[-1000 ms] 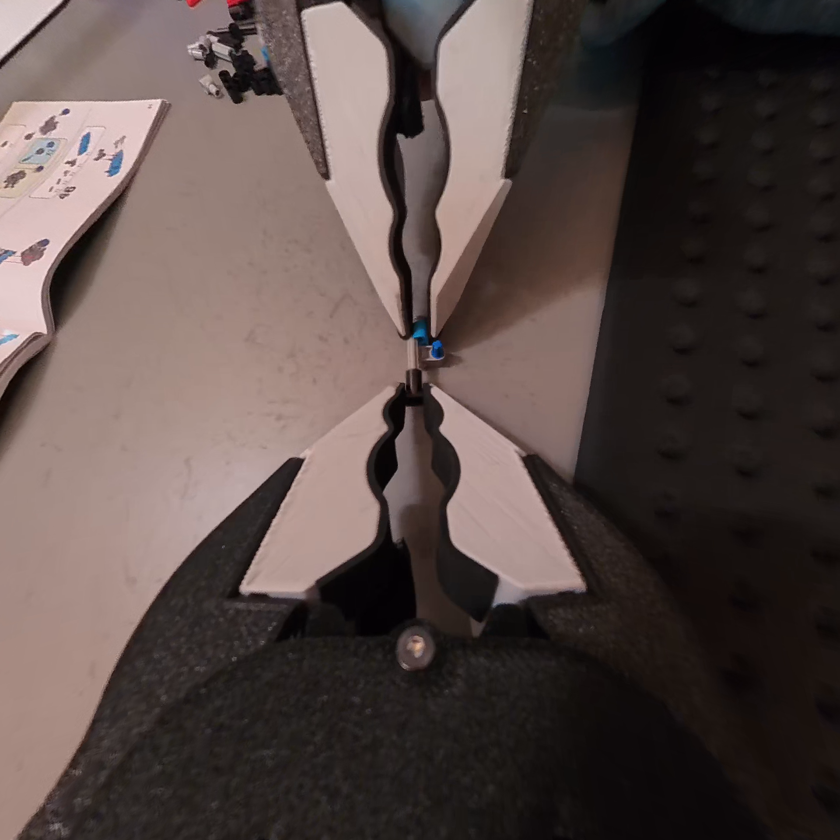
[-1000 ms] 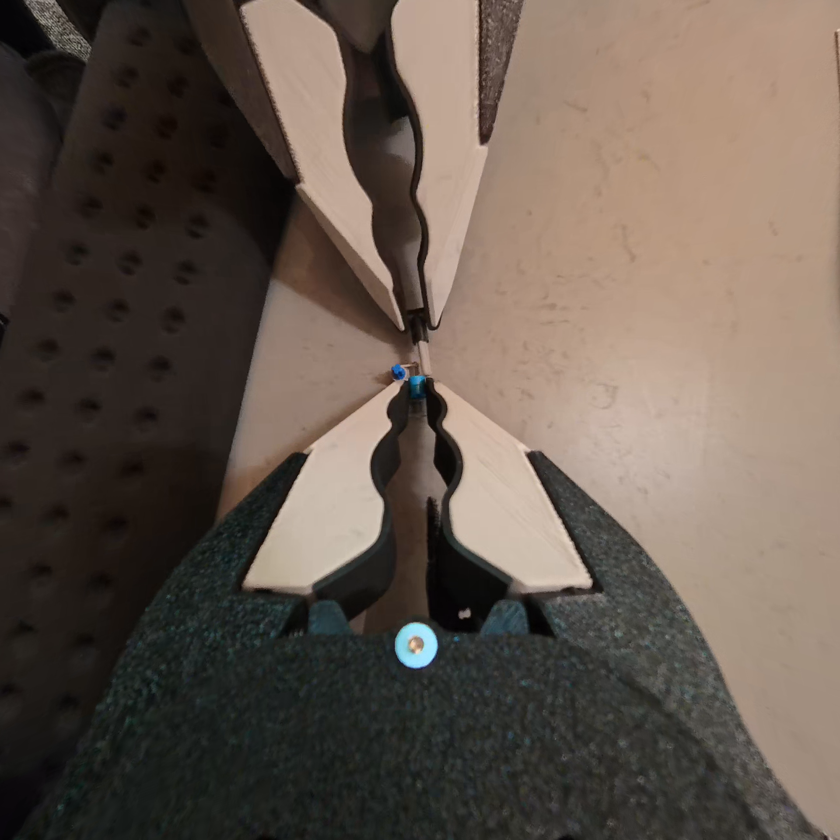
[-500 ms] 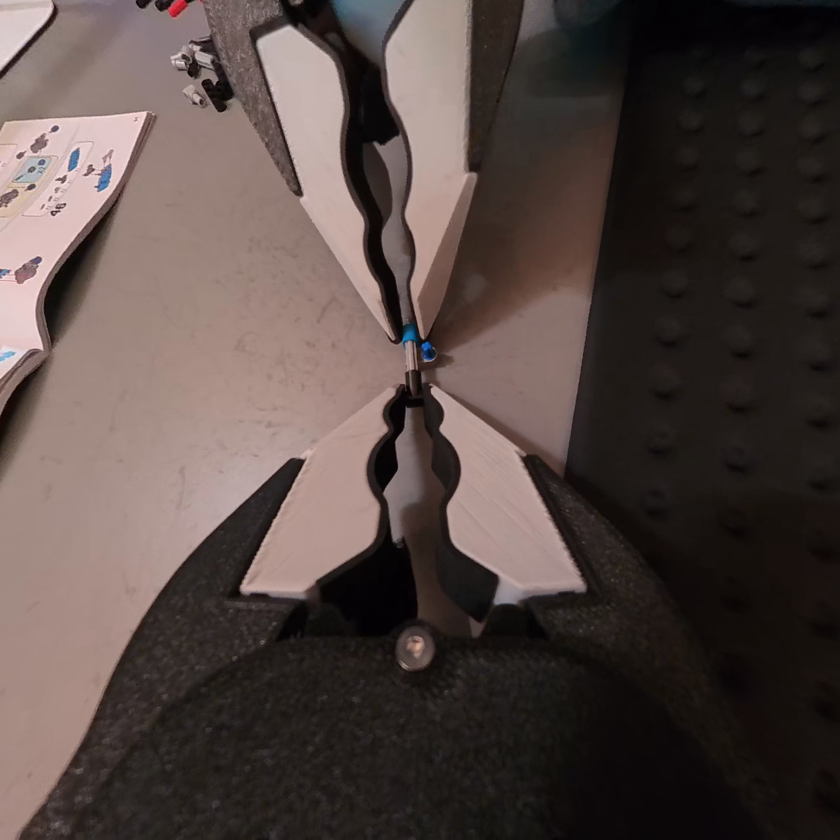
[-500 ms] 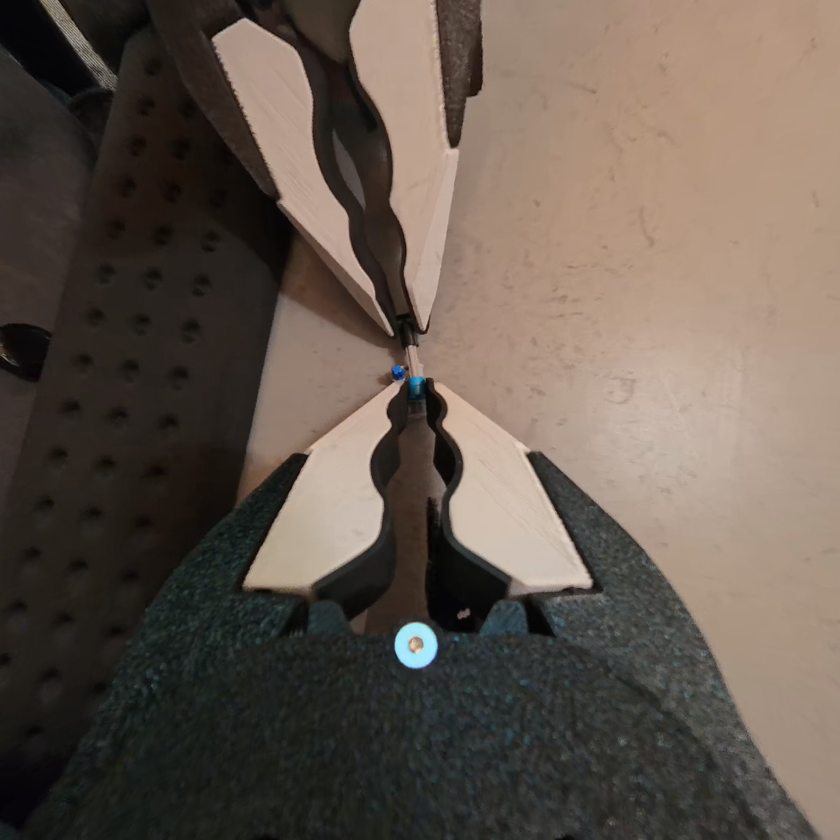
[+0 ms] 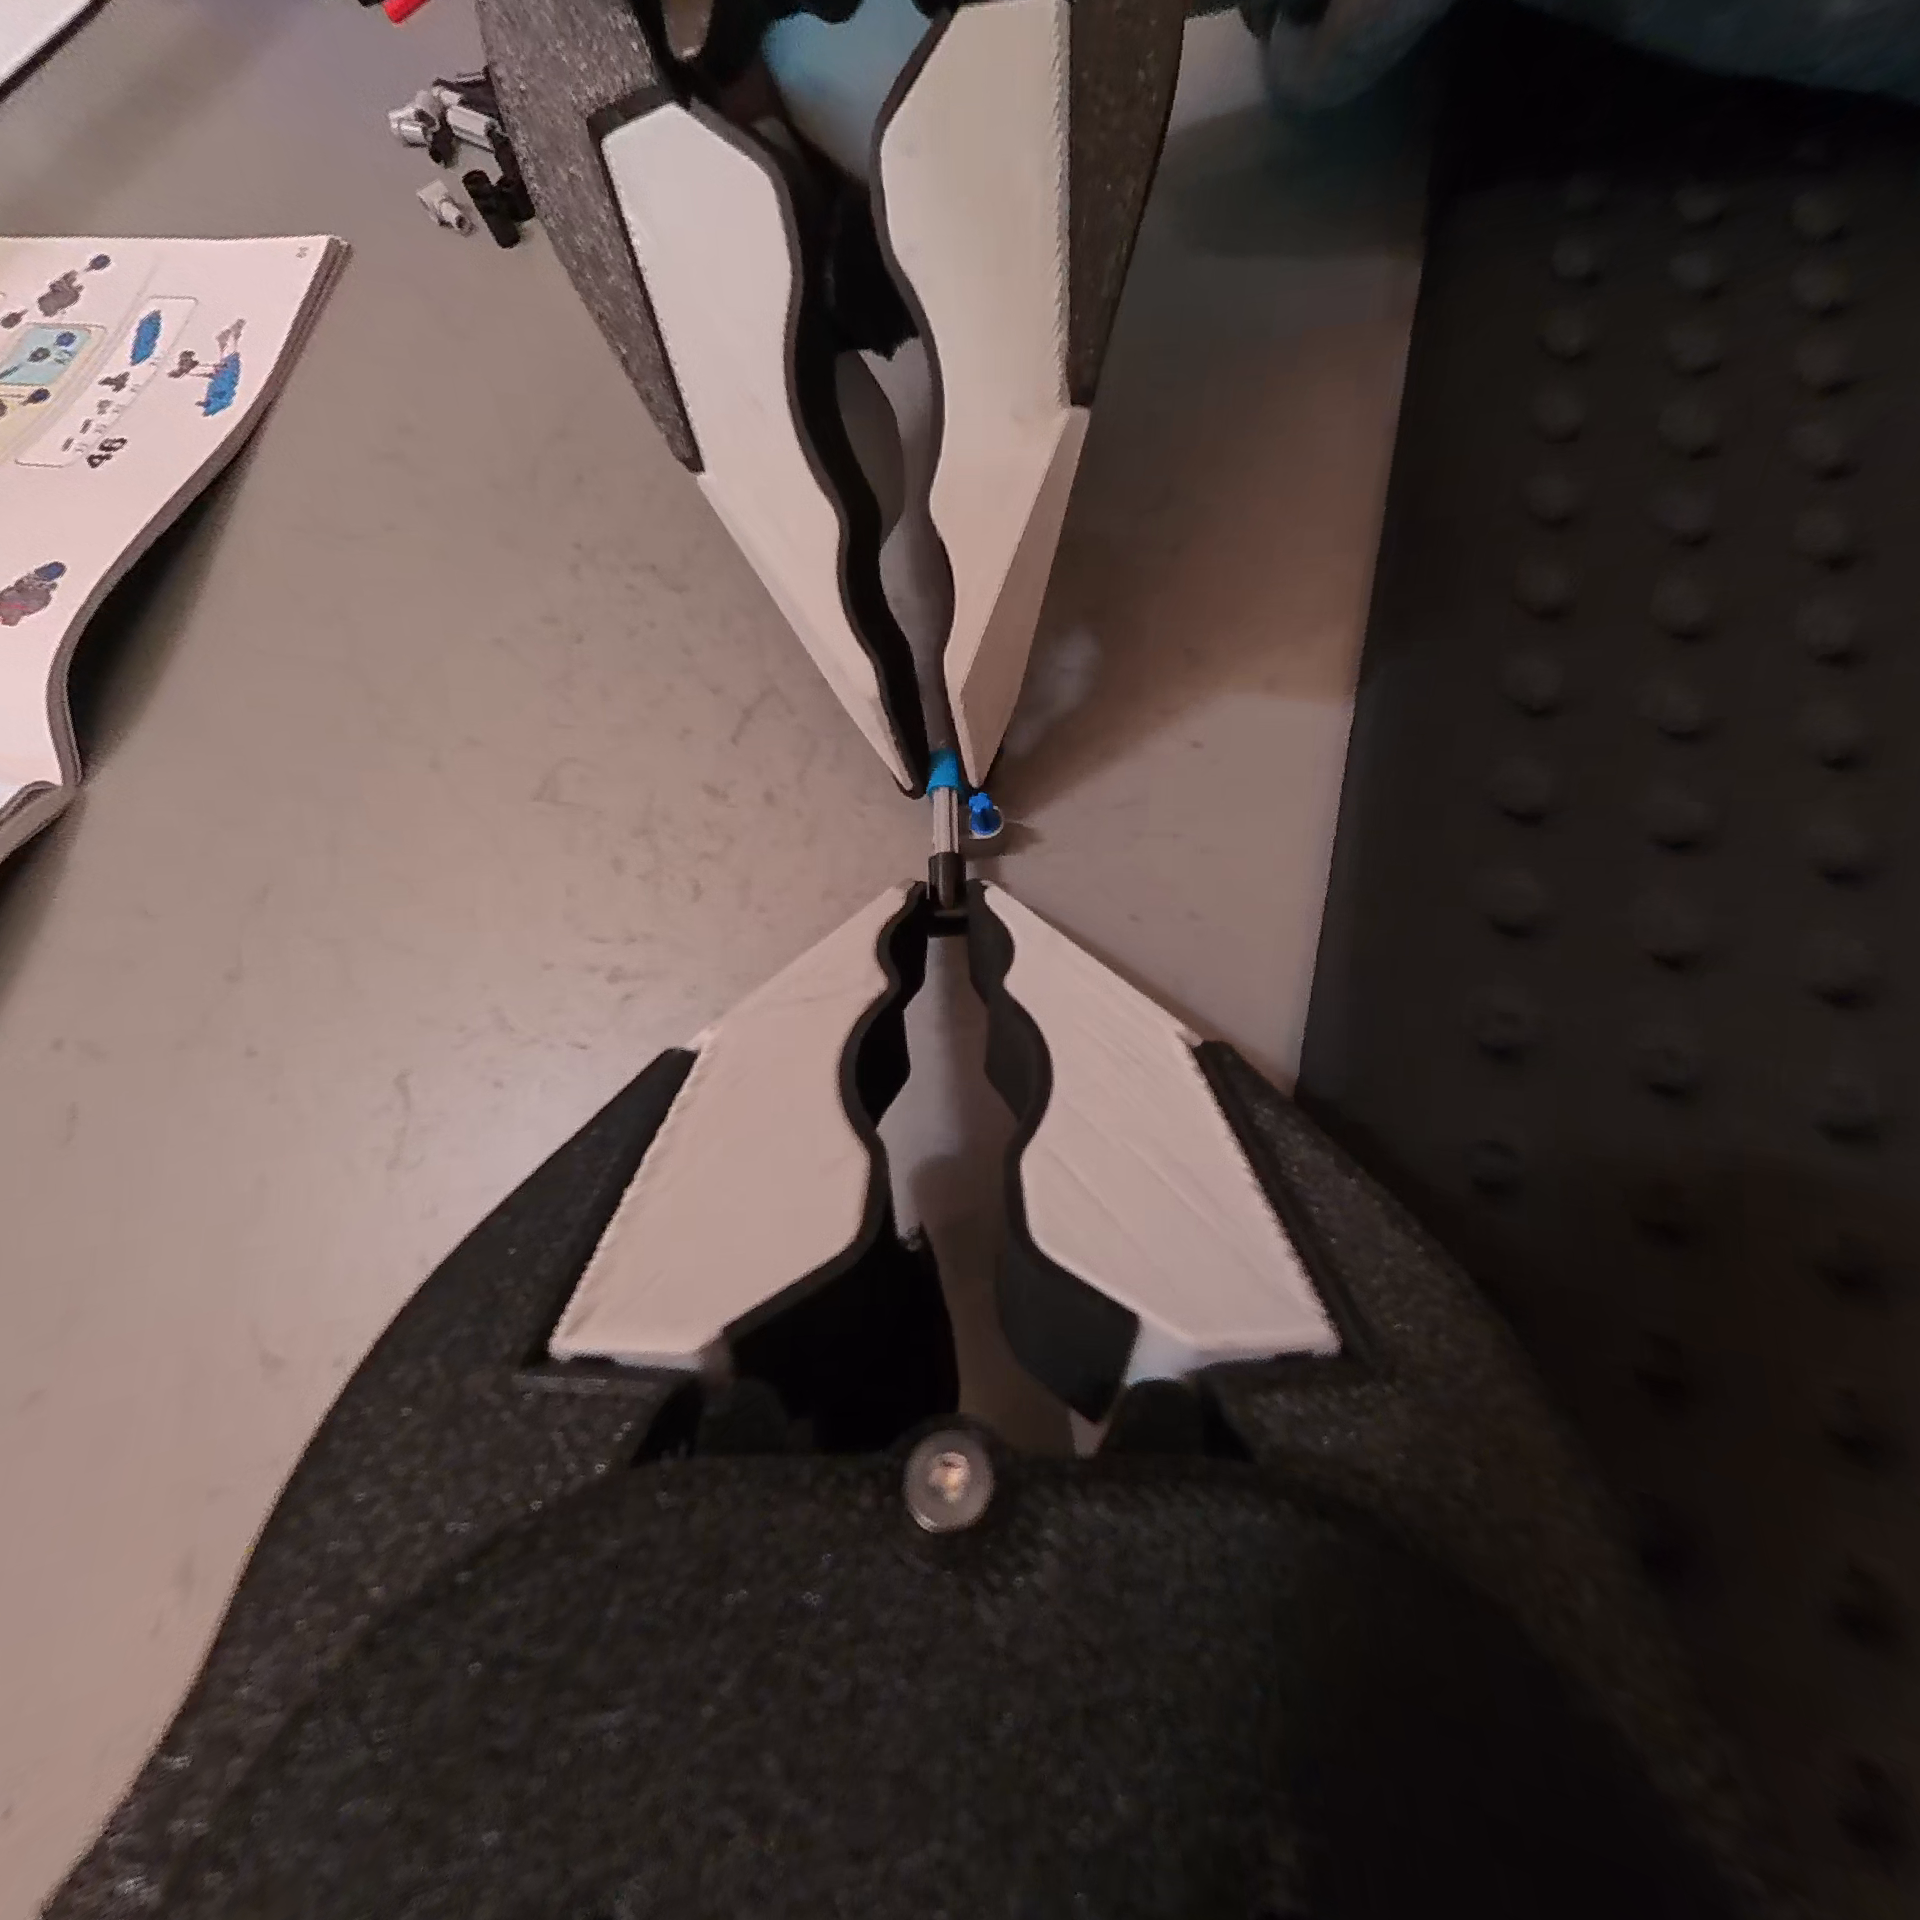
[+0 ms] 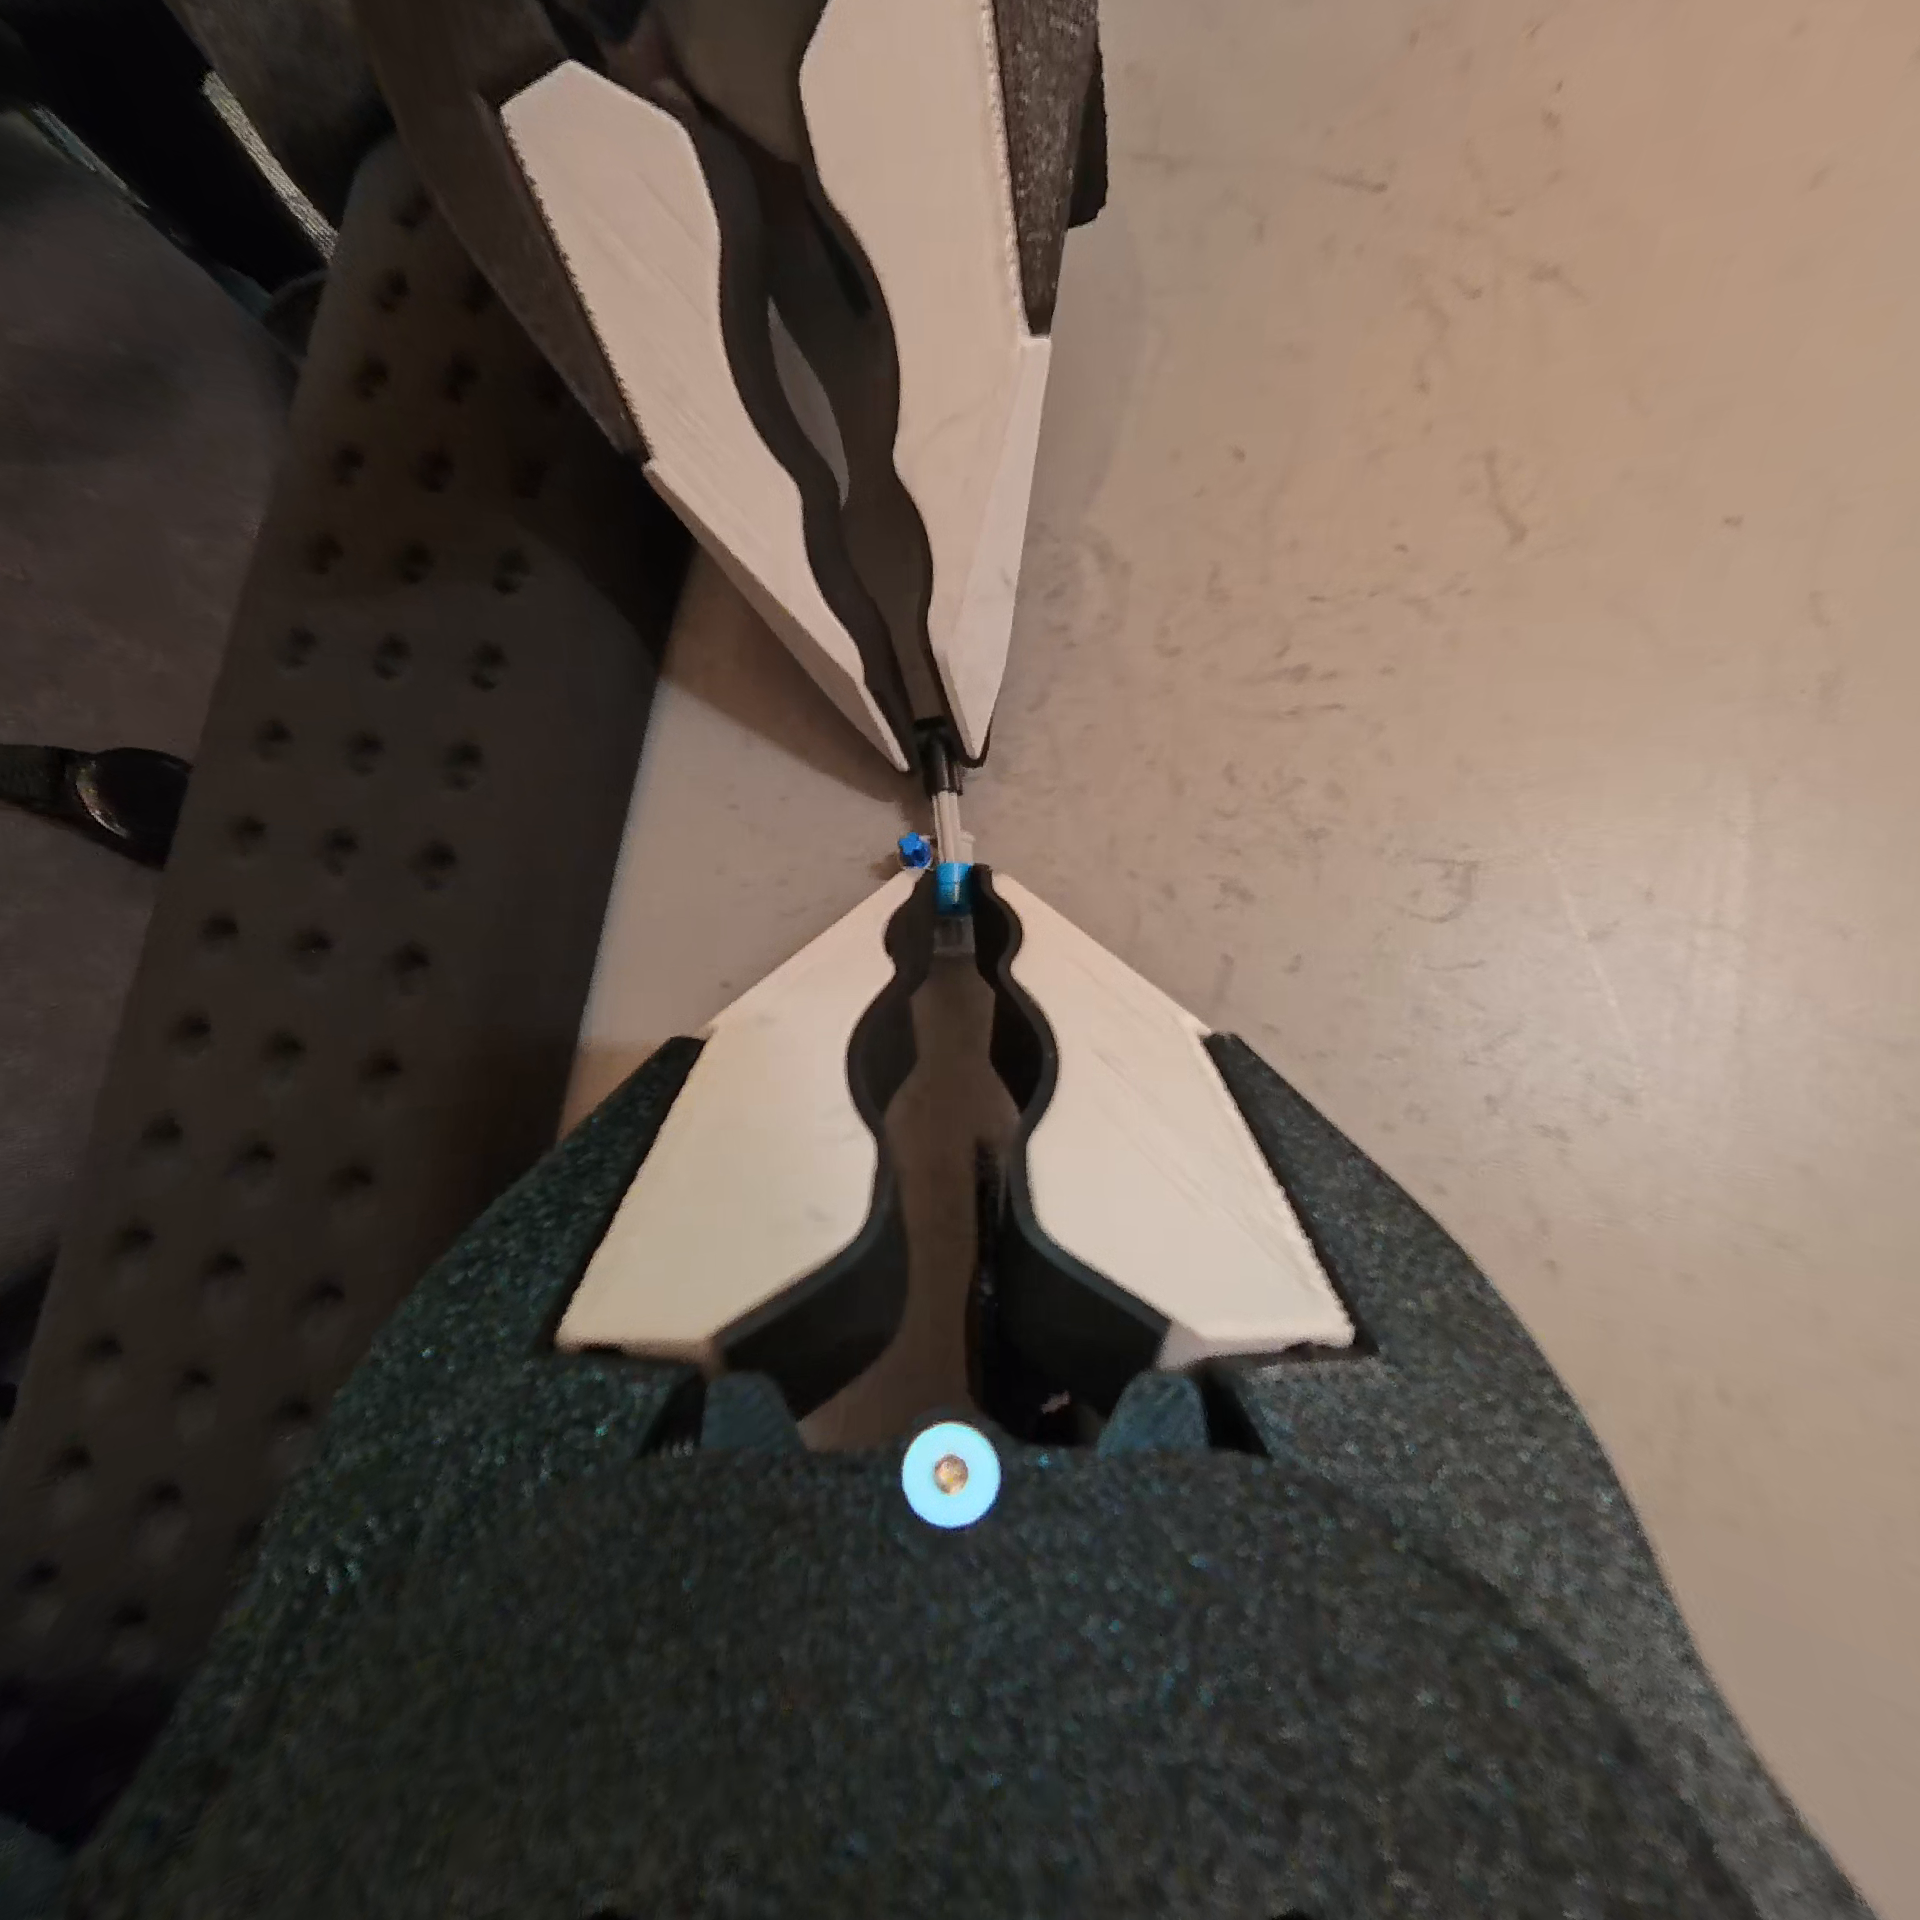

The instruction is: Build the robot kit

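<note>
My two grippers meet tip to tip above the tan table. Between them is a short grey axle with a black end piece and a blue bush. A small blue pin sticks out sideways beside the bush. My left gripper is shut on the black end. My right gripper is shut on the blue bush. The right wrist view also shows the axle, the pin and the left gripper. The right gripper also shows in the left wrist view.
An open instruction booklet lies at the left of the table. Small loose black and grey parts lie at the far left. A dark studded mat runs along the table edge and also shows in the right wrist view. Both grippers' tips are close together, under 4 cm apart.
Each view shows the facing gripper leaning further left, with more of its length in view. The axle stays pinched between both tips. The table edge has shifted slightly.
</note>
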Tool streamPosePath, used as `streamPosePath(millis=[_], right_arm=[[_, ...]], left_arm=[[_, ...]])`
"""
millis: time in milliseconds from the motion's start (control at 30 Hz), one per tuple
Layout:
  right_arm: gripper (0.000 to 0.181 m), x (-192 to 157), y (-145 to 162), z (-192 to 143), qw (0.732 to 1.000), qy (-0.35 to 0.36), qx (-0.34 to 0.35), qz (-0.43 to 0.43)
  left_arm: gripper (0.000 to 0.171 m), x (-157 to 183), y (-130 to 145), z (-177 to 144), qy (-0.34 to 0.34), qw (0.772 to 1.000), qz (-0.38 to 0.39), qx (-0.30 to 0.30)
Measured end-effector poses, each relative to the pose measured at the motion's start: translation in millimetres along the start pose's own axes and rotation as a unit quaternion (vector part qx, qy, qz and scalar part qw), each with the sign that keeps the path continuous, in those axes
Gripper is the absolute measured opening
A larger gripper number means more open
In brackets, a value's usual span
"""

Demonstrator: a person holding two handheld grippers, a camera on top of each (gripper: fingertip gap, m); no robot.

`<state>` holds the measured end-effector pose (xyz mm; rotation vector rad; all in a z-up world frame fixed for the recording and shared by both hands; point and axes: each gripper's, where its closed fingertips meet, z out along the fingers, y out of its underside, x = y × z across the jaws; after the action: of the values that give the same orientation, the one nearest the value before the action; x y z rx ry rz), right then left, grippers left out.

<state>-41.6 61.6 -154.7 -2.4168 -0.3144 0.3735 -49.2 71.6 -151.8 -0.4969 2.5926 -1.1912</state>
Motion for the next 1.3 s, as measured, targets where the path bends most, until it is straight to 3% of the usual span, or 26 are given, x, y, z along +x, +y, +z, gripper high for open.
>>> streamPosePath(millis=[633, 733, 833, 967, 1100, 1300], right_arm=[[0.006, 0.2, 0.5, -0.3, 1.0, -0.004, -0.005, -0.003], [0.007, 7.9, -0.7, -2.2, 0.999, 0.028, 0.015, 0.005], [0.036, 16.6, -19.7, -20.7, 0.993, 0.096, 0.073, 0.0], [0.053, 34.2, -58.3, -47.6, 0.958, 0.232, 0.159, -0.048], [0.063, 47.8, -73.6, -55.1, 0.918, 0.352, 0.164, -0.079], [0.057, 47.6, -87.1, -64.8, 0.901, 0.376, 0.205, -0.07]], left_arm=[[0.005, -2.9, -3.6, 3.8, 0.011, 1.0, -0.012, 0.005], [0.006, -8.3, -3.3, 3.7, -0.002, 1.0, -0.024, 0.005], [0.006, -30.3, -10.9, -7.2, -0.032, 0.993, -0.106, 0.041], [0.006, -57.5, -33.6, -31.9, -0.016, 0.944, -0.285, 0.165], [0.006, -64.3, -55.3, -49.2, 0.039, 0.88, -0.384, 0.275], [0.006, -65.7, -71.3, -61.3, 0.11, 0.799, -0.464, 0.366]])
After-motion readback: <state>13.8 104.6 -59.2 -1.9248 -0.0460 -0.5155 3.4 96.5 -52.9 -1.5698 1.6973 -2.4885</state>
